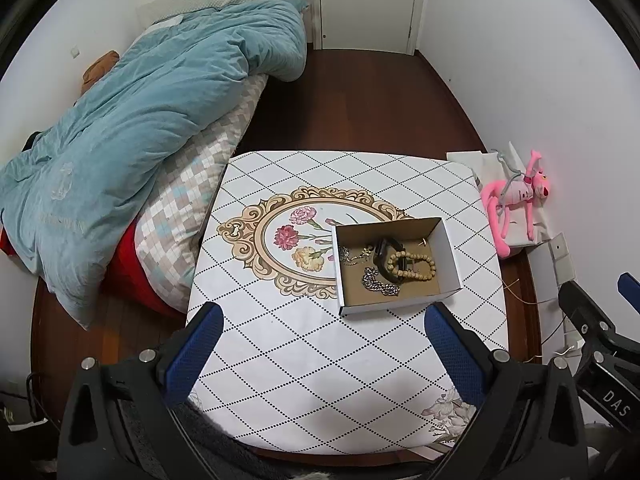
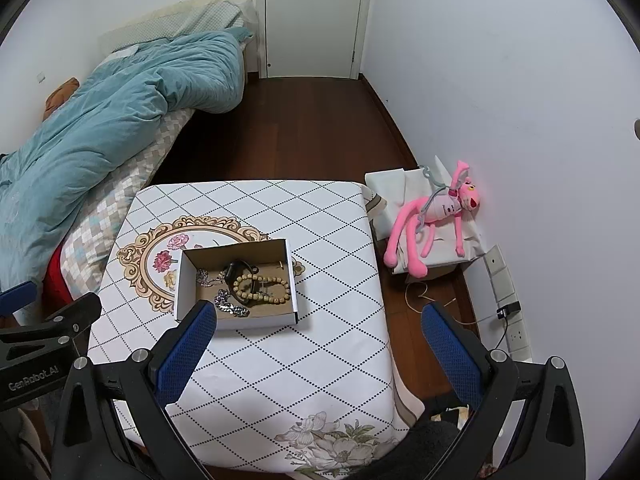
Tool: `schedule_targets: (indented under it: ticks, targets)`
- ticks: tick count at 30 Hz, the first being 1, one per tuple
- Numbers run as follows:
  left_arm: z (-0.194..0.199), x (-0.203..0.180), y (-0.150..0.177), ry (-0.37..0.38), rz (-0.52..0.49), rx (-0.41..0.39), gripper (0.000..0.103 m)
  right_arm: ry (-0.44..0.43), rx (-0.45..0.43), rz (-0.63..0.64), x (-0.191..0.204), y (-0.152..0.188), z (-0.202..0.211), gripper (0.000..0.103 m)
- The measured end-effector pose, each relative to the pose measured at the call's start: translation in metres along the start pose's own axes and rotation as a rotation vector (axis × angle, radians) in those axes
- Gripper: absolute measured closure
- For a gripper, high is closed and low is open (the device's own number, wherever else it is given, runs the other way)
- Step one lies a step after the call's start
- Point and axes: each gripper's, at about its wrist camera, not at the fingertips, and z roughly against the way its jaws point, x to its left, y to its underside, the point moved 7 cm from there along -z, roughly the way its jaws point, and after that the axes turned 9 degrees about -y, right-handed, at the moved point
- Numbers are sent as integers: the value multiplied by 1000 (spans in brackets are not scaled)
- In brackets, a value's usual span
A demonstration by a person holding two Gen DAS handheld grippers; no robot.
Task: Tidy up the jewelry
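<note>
An open cardboard box [image 1: 450, 256] [image 2: 186, 286] stands on the table [image 1: 320, 380] [image 2: 332, 360] with the diamond-pattern cloth. Inside lie a wooden bead bracelet [image 1: 413, 266] [image 2: 262, 289], a black band [image 1: 383, 254] [image 2: 234, 274], a silver chain [image 1: 380, 285] [image 2: 232, 309] and a thin pale chain [image 1: 352, 257]. My left gripper [image 1: 324, 332] hovers open over the table's near half, short of the box and holding nothing. My right gripper [image 2: 320, 336] is also open and empty, with its left finger [image 2: 188, 344] overlapping the box's near-left corner in the right wrist view.
A bed with a blue duvet [image 1: 132, 128] [image 2: 100, 112] runs along the left of the table. A pink plush toy [image 1: 520, 196] [image 2: 432, 212] lies on white bags by the right wall, above wall sockets [image 2: 506, 304] and cables. Dark wooden floor leads to a white door [image 2: 316, 16].
</note>
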Motion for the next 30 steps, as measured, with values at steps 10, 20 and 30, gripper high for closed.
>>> schedule_targets:
  ticks: [10, 20, 30]
  targets:
    - [2, -1, 0, -1, -1, -2, 0, -4, 9, 4, 0, 2, -2, 0]
    - [3, -3, 0, 0, -7, -4, 0, -10, 15, 3, 1, 4, -2, 0]
    - [4, -5, 0, 1, -7, -5, 0, -9, 17, 5, 0, 5, -1, 0]
